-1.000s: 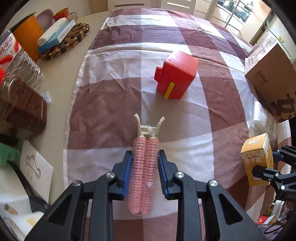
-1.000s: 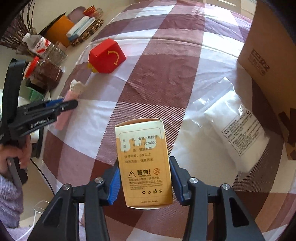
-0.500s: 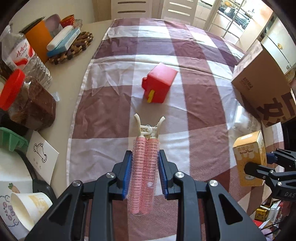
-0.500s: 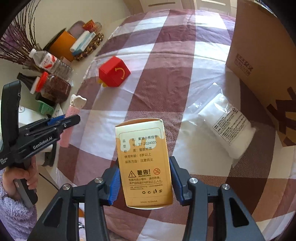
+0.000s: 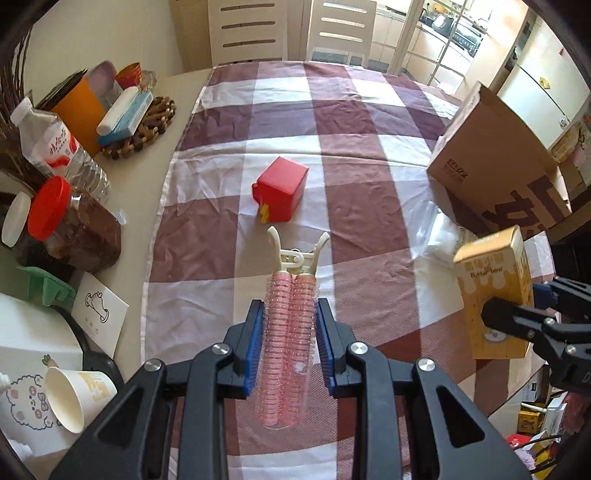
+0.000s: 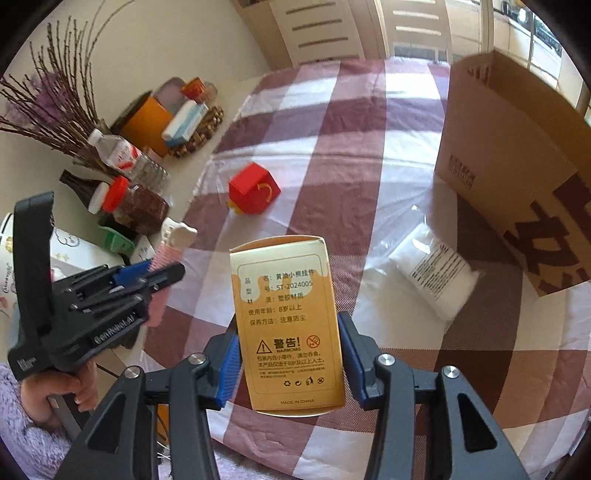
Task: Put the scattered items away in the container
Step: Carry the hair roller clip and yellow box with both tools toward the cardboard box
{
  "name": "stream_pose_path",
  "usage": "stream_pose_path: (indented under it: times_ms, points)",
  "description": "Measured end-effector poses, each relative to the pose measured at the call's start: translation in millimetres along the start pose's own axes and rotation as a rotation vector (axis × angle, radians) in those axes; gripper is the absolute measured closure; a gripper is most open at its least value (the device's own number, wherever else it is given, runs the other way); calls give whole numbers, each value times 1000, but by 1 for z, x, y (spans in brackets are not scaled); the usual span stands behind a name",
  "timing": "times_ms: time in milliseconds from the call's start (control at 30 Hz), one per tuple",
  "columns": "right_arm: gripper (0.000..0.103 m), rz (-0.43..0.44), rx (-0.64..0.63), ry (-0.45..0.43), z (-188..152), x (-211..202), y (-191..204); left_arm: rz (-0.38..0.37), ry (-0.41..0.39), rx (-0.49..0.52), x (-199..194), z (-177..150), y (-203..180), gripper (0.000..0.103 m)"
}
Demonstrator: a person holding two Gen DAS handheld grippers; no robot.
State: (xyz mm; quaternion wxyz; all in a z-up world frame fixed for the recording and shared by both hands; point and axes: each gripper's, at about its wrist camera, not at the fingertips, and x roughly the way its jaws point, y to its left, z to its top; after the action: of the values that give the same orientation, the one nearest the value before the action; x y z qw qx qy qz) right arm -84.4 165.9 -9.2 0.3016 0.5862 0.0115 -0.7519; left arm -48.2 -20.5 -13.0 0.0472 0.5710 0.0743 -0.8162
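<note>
My left gripper (image 5: 290, 332) is shut on a pink hair-roller clip (image 5: 290, 328) with a cream handle, held above the checked cloth. My right gripper (image 6: 288, 354) is shut on a yellow carton (image 6: 286, 317) printed with black text; the same yellow carton (image 5: 493, 291) shows at the right of the left wrist view. A red box toy (image 5: 282, 188) lies on the cloth ahead, also seen as the red box toy (image 6: 253, 190). A clear bag of white stuff (image 6: 436, 280) lies beside the open cardboard box (image 6: 517, 162). The cardboard box (image 5: 495, 162) stands at the right edge.
The table's left side is crowded: a water bottle (image 5: 55, 147), a red-lidded jar (image 5: 74, 225), an orange cup (image 5: 79, 114), a woven trivet (image 5: 144, 129) with small boxes, a paper cup (image 5: 74, 395). Dried twigs (image 6: 55, 107) rise at far left. Two chairs (image 5: 288, 29) stand behind.
Both grippers have risen with their loads, so the table looks farther and more of it shows. The cardboard box and the chairs have come into fuller view.
</note>
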Motion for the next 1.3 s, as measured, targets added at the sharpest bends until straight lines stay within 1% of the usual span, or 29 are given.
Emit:
stream_pose_path:
  times_ms: [233,633,1033,1300]
  points:
    - [55,-5,-14,-48,4,-23,10,-11,-29,20,-20,0,-16,75]
    - [55,-18,-3,-76,-5,-39,12,-27,-47,57,-33,-1,-36,75]
    - [55,-47,60,-86,-18,-48,-11,-46,-41,110,-30,2,-59,75]
    - [55,-67,117,-109,-27,-60,-30,-63,-34,162,-27,4,-82,75]
